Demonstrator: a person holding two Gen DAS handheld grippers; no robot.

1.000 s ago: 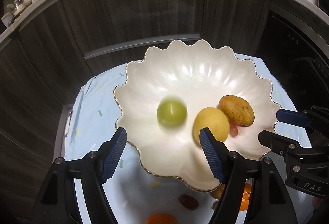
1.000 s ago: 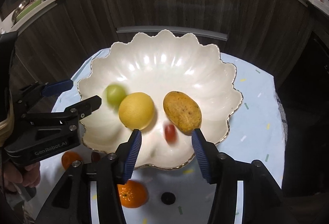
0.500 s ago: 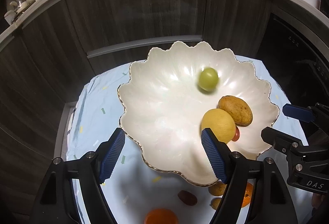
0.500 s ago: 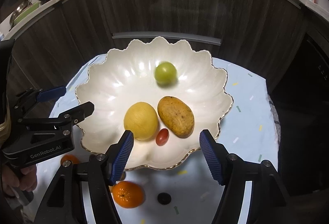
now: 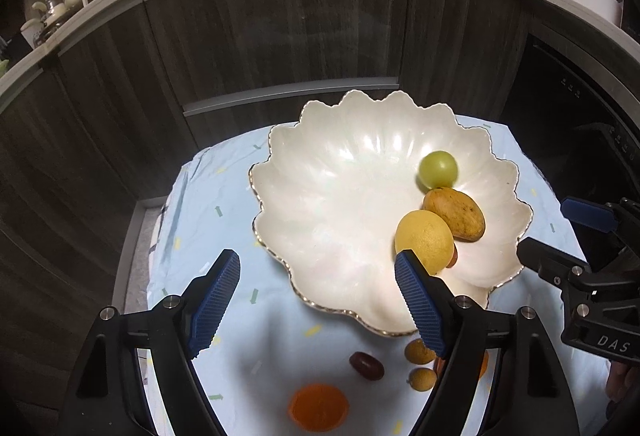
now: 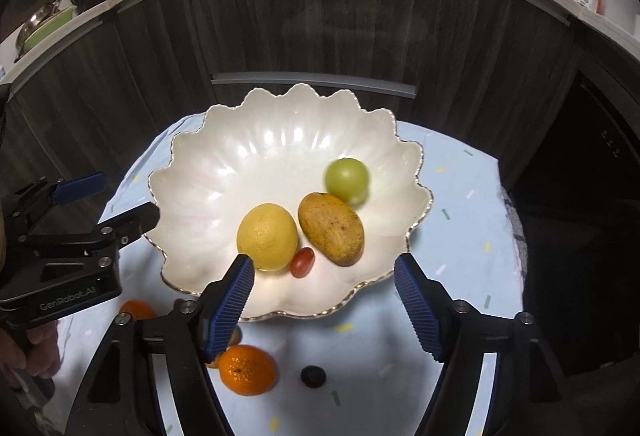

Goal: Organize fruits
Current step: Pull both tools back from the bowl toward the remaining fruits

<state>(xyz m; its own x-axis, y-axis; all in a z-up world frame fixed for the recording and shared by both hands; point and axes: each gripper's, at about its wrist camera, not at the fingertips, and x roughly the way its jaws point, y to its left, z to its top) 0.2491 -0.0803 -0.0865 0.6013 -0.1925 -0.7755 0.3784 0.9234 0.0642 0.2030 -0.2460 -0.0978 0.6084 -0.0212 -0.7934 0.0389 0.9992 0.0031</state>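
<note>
**Both claws empty; loose fruit left below the bowl**

Left claw (image 5: 316,306): spread wide, holding nothing, low centre of the left view, over the bowl's near rim. Right claw (image 6: 324,306): also wide open and empty, low centre of the right view.

Bowl (image 6: 192,164) sits mid-frame on the blue surface (image 6: 460,196). Inside: lemon (image 6: 267,236), mango (image 6: 331,228), green fruit (image 6: 346,178) (blurred in the right view, probably rolling) and a small tomato (image 6: 302,262) between lemon and mango.

Outside the bowl, bottom of the left view: orange (image 5: 318,412), dark red fruit (image 5: 366,365), two small brown fruits (image 5: 419,352), partly behind the finger. Right view also shows a dark berry (image 6: 313,376), bottom centre.

Handling guess:
- Orange: light, firm, round, will roll. Grip across the widest part, moderate squeeze.
- Small ones: soft and slippery. Centre them between the pads, close gently.
- Bowl looks ceramic with a thin scalloped rim, so fragile. Set fruit down low, don't drop it, and keep fingers off the rim.
</note>
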